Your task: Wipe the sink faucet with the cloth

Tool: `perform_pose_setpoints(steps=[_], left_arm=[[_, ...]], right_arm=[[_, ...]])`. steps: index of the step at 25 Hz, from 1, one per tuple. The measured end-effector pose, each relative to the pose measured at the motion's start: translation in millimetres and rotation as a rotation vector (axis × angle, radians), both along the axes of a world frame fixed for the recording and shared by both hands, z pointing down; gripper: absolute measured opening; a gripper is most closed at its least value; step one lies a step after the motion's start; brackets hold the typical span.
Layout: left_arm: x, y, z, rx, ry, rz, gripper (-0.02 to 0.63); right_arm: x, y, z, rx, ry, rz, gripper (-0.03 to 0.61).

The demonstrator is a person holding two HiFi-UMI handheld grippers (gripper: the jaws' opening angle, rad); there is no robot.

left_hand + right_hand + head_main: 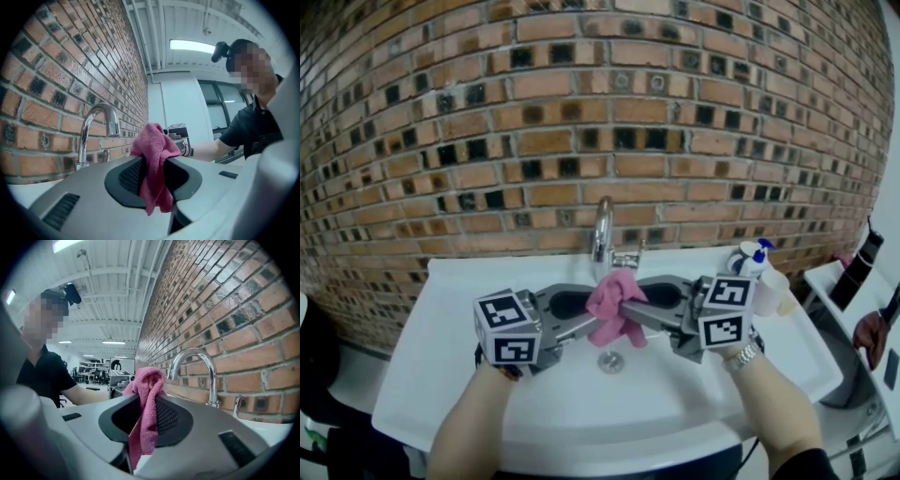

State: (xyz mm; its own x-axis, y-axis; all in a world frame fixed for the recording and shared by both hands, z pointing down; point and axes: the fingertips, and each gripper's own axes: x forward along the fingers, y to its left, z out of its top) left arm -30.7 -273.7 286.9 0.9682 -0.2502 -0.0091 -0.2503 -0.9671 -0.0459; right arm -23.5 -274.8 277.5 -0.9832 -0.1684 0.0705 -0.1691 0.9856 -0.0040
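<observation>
A pink cloth (614, 305) hangs bunched over the white sink (441, 375), just in front of the chrome faucet (602, 234). My left gripper (589, 323) comes in from the left and is shut on one side of the cloth. From the right, my right gripper (630, 311) is shut on the other side. In the left gripper view the cloth (154, 164) is pinched between the jaws, with the faucet (96, 124) to the left of it. The right gripper view shows the cloth (147, 404) clamped likewise, the faucet (194, 366) curving just behind it.
A brick wall (581, 112) rises right behind the sink. A spray bottle (755, 258) with a blue nozzle stands on the rim at the right. The drain (610, 361) lies below the cloth. Another person's hand (867, 333) shows at the far right.
</observation>
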Motion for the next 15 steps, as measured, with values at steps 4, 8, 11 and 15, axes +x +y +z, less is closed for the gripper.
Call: perform_pose_setpoints(steps=[4,8,11,15], left_arm=[[-3,-9,2,0.039,-0.033,-0.075,0.081],[-12,-24,2,0.084,-0.063,-0.188,0.074],[-21,-30,-1,0.097,-0.055,-0.233,0.074],[-26,-26,-12,0.115,0.000,-0.222,0.074]], right_arm=[[-3,-8,3,0.022,0.023,0.065,0.088],[-3,-20,7,0.071,0.059,0.170,0.119],[0,-28,10,0.101,0.077,0.245,0.130],[3,-34,16,0.112,0.080,0.303,0.130]])
